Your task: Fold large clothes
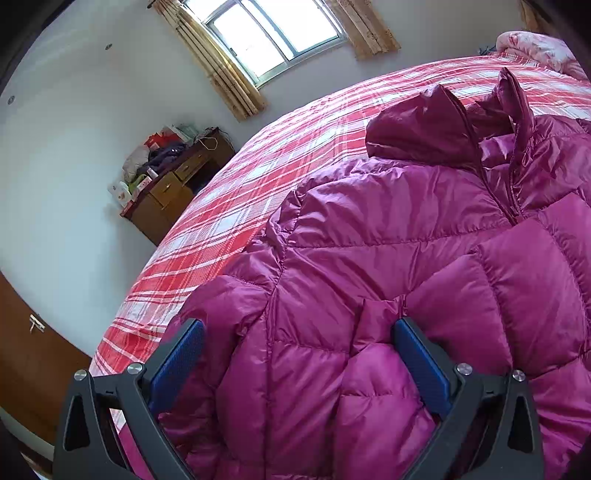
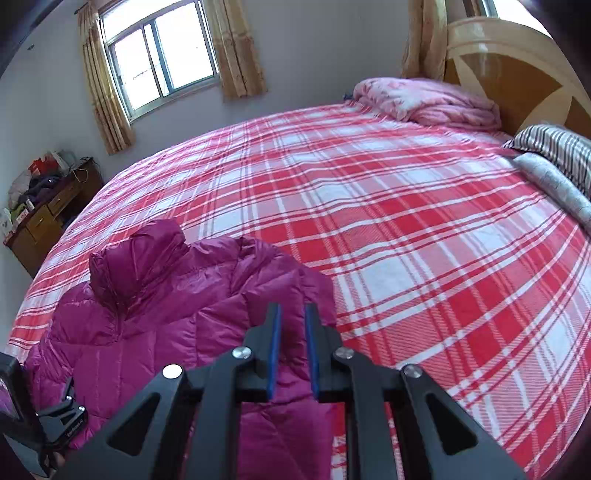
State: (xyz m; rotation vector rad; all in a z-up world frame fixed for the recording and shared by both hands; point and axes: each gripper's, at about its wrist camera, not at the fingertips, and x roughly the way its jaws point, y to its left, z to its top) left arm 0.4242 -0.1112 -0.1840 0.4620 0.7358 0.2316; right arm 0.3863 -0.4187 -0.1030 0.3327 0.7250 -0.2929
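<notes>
A magenta puffer jacket (image 1: pixel 406 236) lies front up on the bed, its hood (image 2: pixel 136 254) toward the window and its zipper (image 1: pixel 511 192) partly done up. My left gripper (image 1: pixel 298 325) is open wide over the jacket's near left part, one blue pad (image 1: pixel 181 354) at the sleeve edge and the other dug into a fold. My right gripper (image 2: pixel 292 314) sits at the jacket's (image 2: pixel 207 317) right edge, its jaws narrowed on a strip of magenta fabric that fills the gap between the pads.
The bed's red and white plaid sheet (image 2: pixel 424 236) stretches far to the right. A pink quilt (image 2: pixel 428 99) and striped pillows (image 2: pixel 561 151) lie by the wooden headboard (image 2: pixel 517 66). A cluttered wooden desk (image 1: pixel 173 188) stands against the wall under the window (image 1: pixel 273 33).
</notes>
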